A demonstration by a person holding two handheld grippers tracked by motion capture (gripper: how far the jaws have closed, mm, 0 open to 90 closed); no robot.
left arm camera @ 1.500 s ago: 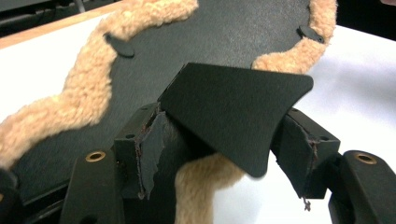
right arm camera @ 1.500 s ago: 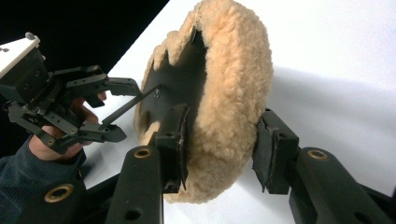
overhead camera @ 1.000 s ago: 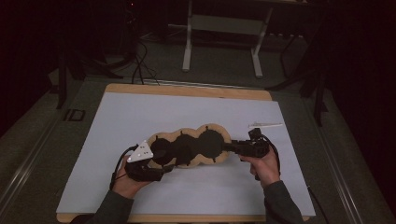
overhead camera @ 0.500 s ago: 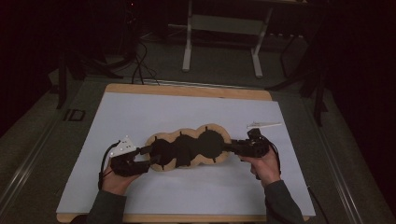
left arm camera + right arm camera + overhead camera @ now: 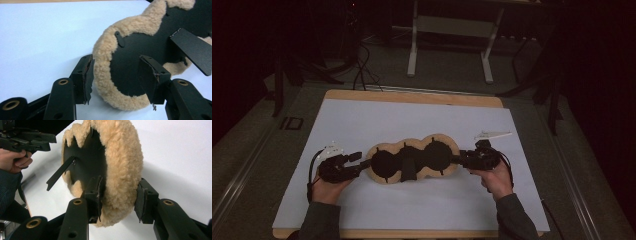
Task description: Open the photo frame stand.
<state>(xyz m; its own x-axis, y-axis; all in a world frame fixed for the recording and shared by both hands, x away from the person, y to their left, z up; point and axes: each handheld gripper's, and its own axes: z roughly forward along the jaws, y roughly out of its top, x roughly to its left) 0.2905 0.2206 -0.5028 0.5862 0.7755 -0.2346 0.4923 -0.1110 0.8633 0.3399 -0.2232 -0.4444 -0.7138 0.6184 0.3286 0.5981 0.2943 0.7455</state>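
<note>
Fleece-edged pad (image 5: 413, 161), three joined lobes with tan woolly rim and black flat faces, lies lengthwise across the middle of the white sheet (image 5: 412, 125) on the bench (image 5: 412, 97); a black strap tab (image 5: 191, 50) stands off its dark face. Right gripper (image 5: 464, 160) at the pad's right end: fingers (image 5: 95, 192) clamp the fleece rim from both sides, one pad on the black inner face, the other on the outer fleece, holding that lobe's edge tilted up off the sheet in the right gripper view. Left gripper (image 5: 362, 159) at the pad's left end: its fingers (image 5: 85, 77) have just been opening a little and stand wide, straddling the rim of the left lobe, one finger just outside the fleece, the other over the black face; neither pad presses on it. Both hands rest low on the sheet near the front edge.
</note>
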